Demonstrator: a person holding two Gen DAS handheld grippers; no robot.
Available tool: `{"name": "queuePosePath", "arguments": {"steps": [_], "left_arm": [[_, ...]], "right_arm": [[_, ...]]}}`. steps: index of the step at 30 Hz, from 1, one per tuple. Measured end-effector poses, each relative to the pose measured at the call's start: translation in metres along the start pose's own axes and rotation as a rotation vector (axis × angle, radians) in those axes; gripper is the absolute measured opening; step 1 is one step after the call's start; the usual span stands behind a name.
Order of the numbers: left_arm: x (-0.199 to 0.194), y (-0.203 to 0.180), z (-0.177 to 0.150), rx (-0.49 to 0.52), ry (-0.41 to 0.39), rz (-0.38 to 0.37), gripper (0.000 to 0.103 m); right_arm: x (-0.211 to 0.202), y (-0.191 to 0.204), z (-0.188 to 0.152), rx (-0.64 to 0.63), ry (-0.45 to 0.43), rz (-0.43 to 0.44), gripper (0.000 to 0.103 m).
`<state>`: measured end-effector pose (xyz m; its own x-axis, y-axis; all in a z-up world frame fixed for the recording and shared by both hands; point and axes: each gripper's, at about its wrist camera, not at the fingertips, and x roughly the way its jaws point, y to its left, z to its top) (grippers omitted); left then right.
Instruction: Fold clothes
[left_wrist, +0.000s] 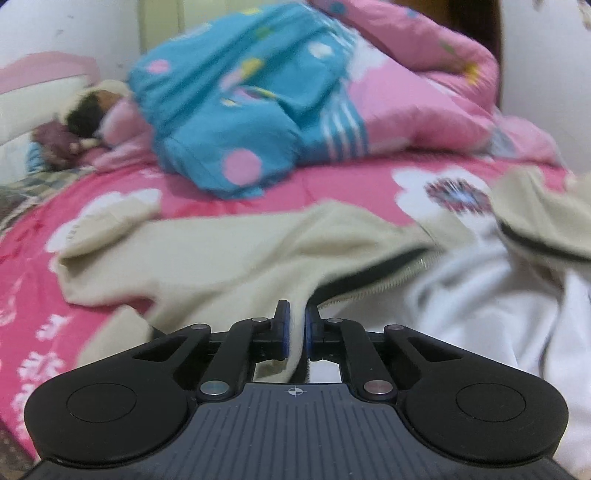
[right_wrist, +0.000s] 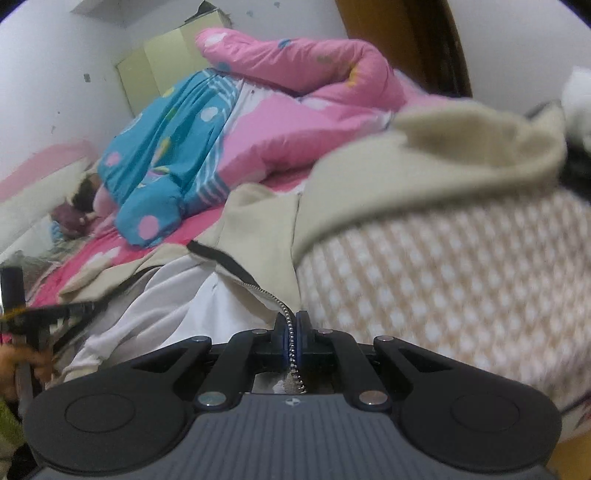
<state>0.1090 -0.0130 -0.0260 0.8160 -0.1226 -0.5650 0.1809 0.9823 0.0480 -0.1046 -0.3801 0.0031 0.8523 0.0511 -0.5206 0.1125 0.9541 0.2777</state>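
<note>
**Both grippers pinch an open beige jacket over a pink bed**

Much of both views is smeared by motion blur, so fine detail on the cloth is hard to read. The pink flowered bedsheet (left_wrist: 325, 186) runs off the frame on the left, and a heaped pink and blue quilt (left_wrist: 258, 99) at the back covers the far side of the bed. A small dark and pale bundle (left_wrist: 88, 114) beside the quilt is too blurred to identify.

The beige jacket (left_wrist: 221, 251) lies spread across the bed in front of the quilt, opened up so its white lining (left_wrist: 480, 302) shows. One sleeve (left_wrist: 107, 225) reaches out to the left over the sheet. In the right wrist view a lifted part of the jacket (right_wrist: 424, 177) shows a checked beige and white inner fabric (right_wrist: 443, 295) that fills the right side and hides what is behind it.

The zipper (right_wrist: 291, 332) edges the jacket's front, its teeth clear only near the fingers.

The left gripper (left_wrist: 297, 328) is nearly closed, with a fold of beige fabric nipped between its blue pads. The right gripper (right_wrist: 291, 334) is clamped tight on the zipper edge. At the left edge of the right wrist view a hand (right_wrist: 22, 365) is partly cut off
</note>
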Motion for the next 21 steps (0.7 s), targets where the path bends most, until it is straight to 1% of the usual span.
{"name": "queuePosePath", "arguments": {"steps": [4,6,8,9,11,13,14,17,18,19,20,21], "left_arm": [[-0.008,0.022,0.014,-0.102,-0.034,0.070,0.007],[-0.011,0.033,0.019,-0.151,-0.058,0.108,0.007],[-0.011,0.046,0.024,-0.204,-0.073,0.138,0.007],[-0.009,0.054,0.026,-0.230,-0.074,0.149,0.007],[-0.009,0.060,0.028,-0.234,-0.068,0.152,0.007],[-0.009,0.064,0.030,-0.224,-0.060,0.148,0.008],[-0.009,0.066,0.031,-0.218,-0.056,0.146,0.010],[-0.010,0.071,0.033,-0.203,-0.045,0.141,0.019],[-0.010,0.073,0.033,-0.198,-0.041,0.139,0.025],[-0.010,0.075,0.034,-0.193,-0.037,0.137,0.033],[-0.011,0.077,0.035,-0.188,-0.033,0.136,0.038],[-0.013,0.076,0.035,-0.167,-0.037,0.130,0.049]], "right_arm": [[-0.005,0.021,-0.008,-0.188,-0.026,-0.047,0.005],[-0.007,0.027,-0.007,-0.240,-0.029,-0.058,0.006],[-0.012,0.029,-0.007,-0.260,-0.029,-0.057,0.010],[-0.016,0.030,-0.005,-0.267,-0.036,-0.058,0.014],[-0.026,0.031,-0.002,-0.285,-0.054,-0.064,0.024],[-0.036,0.032,0.001,-0.304,-0.073,-0.070,0.042],[-0.041,0.033,0.003,-0.313,-0.082,-0.074,0.043],[-0.051,0.041,0.019,-0.348,-0.124,-0.065,0.045],[-0.052,0.045,0.025,-0.358,-0.136,-0.054,0.051],[-0.050,0.049,0.031,-0.371,-0.143,-0.037,0.060],[-0.046,0.054,0.038,-0.387,-0.148,-0.017,0.064],[-0.042,0.059,0.045,-0.403,-0.153,0.002,0.067]]}}
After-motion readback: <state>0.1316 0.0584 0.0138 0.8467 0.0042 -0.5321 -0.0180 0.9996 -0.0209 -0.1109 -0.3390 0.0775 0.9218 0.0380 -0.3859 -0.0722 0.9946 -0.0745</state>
